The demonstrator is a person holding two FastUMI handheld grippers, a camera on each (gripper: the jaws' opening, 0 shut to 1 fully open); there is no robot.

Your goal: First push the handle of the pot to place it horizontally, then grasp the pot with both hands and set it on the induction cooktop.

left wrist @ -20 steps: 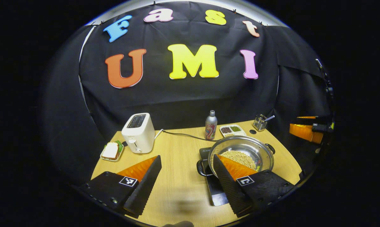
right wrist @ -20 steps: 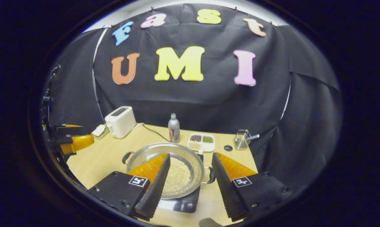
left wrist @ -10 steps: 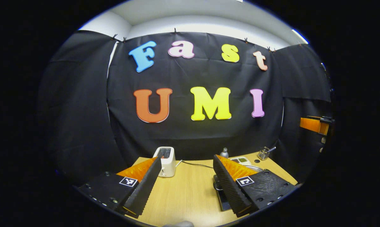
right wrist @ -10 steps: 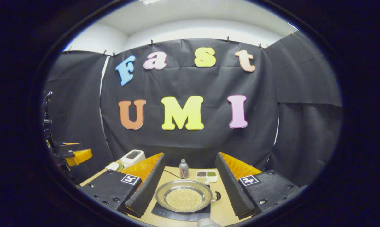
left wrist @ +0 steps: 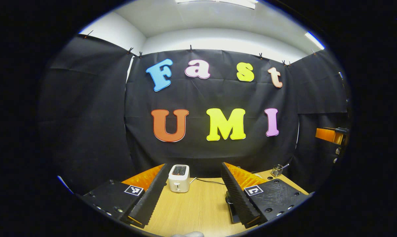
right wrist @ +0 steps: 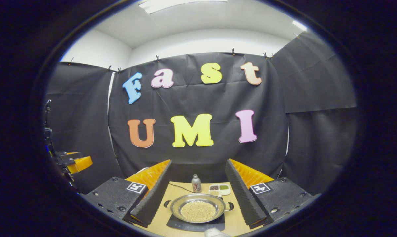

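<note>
Your pot sits on the cooktop, slightly toward its back. Both the left gripper and right gripper are spread and empty. A knock against a handle could slide it; keep clear of the counter.

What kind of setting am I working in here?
Probably a mock kitchen counter in a cloth-walled booth: a wooden table holds a white toaster, and a steel pot of small yellowish grains or beans sits on a black induction cooktop, a bottle behind it.
</note>
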